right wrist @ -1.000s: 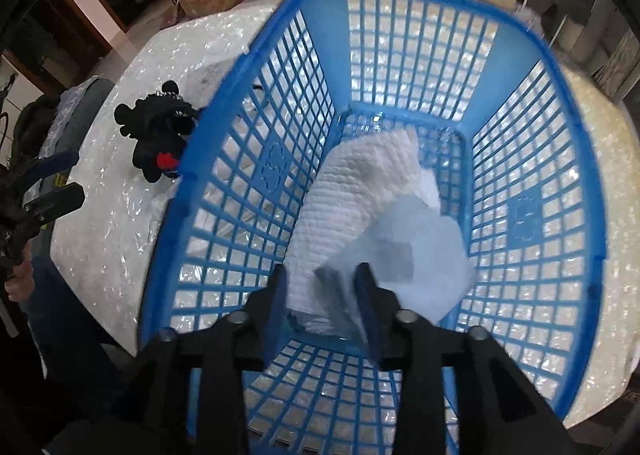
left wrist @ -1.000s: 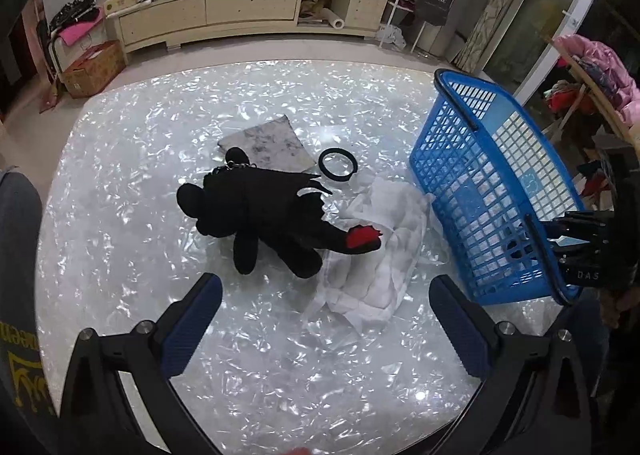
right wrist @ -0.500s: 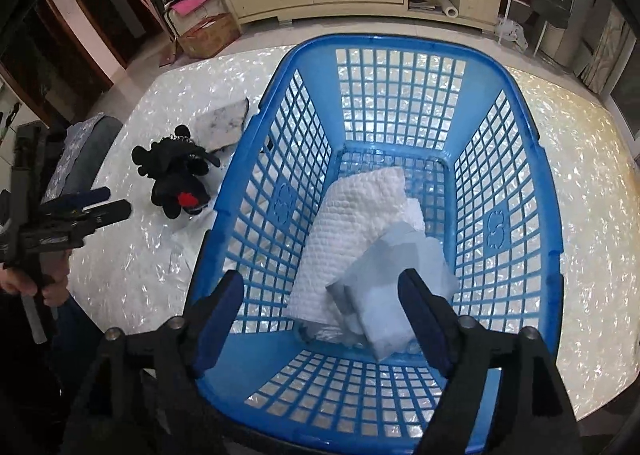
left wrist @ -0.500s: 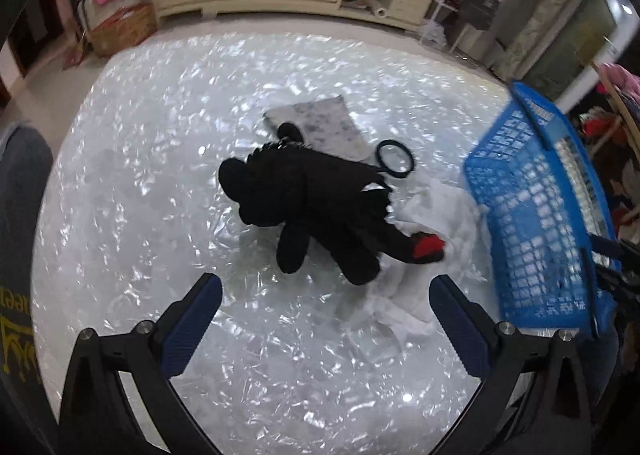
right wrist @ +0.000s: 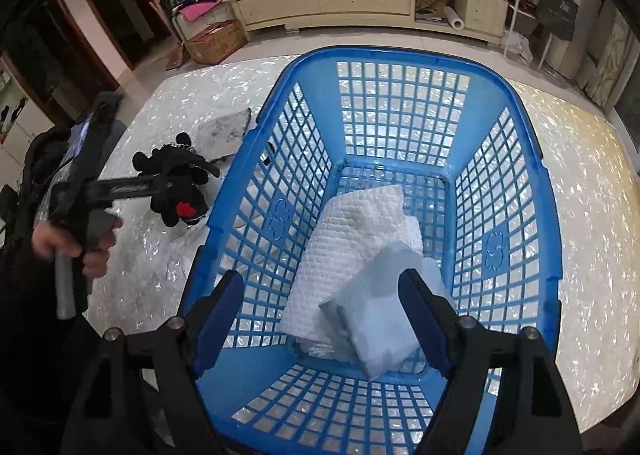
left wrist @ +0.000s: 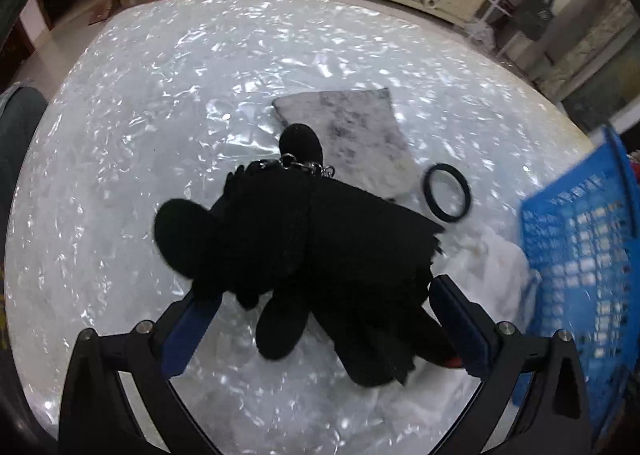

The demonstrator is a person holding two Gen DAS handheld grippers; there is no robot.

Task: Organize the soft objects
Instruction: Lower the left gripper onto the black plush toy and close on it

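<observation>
Left wrist view: the left claw stands open astride the black plush toy on the shiny bench, pads apart from it. The right claw, just opened and empty, hangs over the blue basket, where a white towel and pale cloth lie.

Basket at the table's middle holds two folded cloths; plush toy, mat and ring lie left of it.
</observation>
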